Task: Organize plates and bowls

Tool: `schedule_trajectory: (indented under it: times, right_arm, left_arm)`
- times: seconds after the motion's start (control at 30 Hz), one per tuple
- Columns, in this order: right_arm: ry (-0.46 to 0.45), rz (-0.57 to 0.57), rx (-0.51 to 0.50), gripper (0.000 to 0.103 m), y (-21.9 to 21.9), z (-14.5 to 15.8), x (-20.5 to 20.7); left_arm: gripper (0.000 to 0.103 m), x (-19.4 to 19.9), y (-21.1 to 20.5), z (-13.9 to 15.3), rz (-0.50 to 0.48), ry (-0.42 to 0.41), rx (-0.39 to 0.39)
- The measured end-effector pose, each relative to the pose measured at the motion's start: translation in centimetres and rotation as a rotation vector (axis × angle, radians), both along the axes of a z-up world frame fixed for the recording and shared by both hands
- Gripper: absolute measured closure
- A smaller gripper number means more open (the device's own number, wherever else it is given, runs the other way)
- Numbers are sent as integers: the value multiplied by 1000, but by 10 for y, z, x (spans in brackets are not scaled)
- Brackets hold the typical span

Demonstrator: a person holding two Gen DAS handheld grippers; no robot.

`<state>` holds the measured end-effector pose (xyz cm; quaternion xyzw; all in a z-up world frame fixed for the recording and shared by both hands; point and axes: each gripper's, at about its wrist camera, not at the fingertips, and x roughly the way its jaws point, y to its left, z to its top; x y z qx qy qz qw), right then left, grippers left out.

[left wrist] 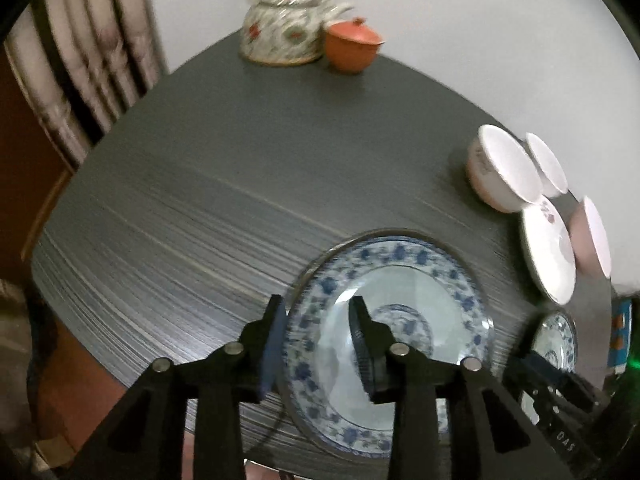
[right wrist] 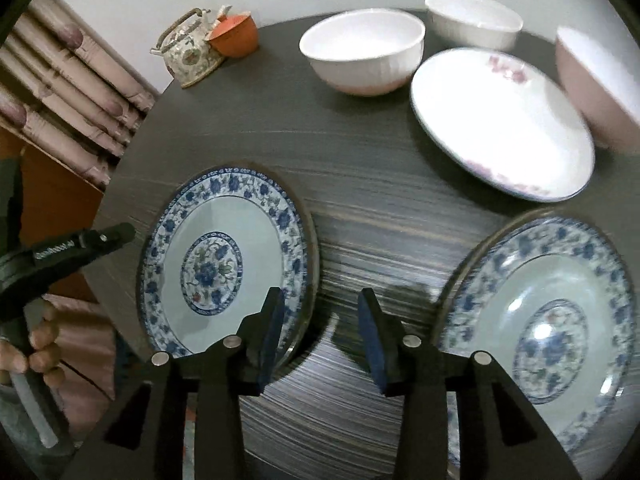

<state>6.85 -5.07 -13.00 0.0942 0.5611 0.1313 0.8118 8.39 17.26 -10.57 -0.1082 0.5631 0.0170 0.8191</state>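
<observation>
A blue-and-white floral plate (left wrist: 424, 280) lies on the grey table near the front edge. My left gripper (left wrist: 318, 312) is open, its fingers straddling that plate's left rim. In the right wrist view the same plate (right wrist: 224, 248) lies at left and a second matching plate (right wrist: 560, 304) lies at right. My right gripper (right wrist: 320, 308) is open and empty over bare table between the two plates. The second plate shows small in the left wrist view (left wrist: 556, 340).
A white plate with pink flowers (right wrist: 500, 124), two white bowls (right wrist: 360, 52) (right wrist: 472, 20) and a pink bowl (right wrist: 592, 88) stand at the back right. A floral teapot (left wrist: 280, 28) and an orange lidded cup (left wrist: 352, 44) stand at the far edge. Curtains hang at left.
</observation>
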Motion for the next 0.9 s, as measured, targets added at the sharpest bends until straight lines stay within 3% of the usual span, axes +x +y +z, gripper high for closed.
schedule_trajectory:
  times: [0.4,0.63,0.9]
  right_arm:
    - [-107,-58,-43,63,-37,40,-31]
    - [-141,-112,-35,63,-69,58,-53]
    - [-154,-145,-108,63,-99,60,-77]
  left_arm:
    - [61,-38,-93,43,-131,-122,6]
    - [60,-48,-144,45,-215,-129,-14]
    - [60,-63,-184,43,-267,-139,-19]
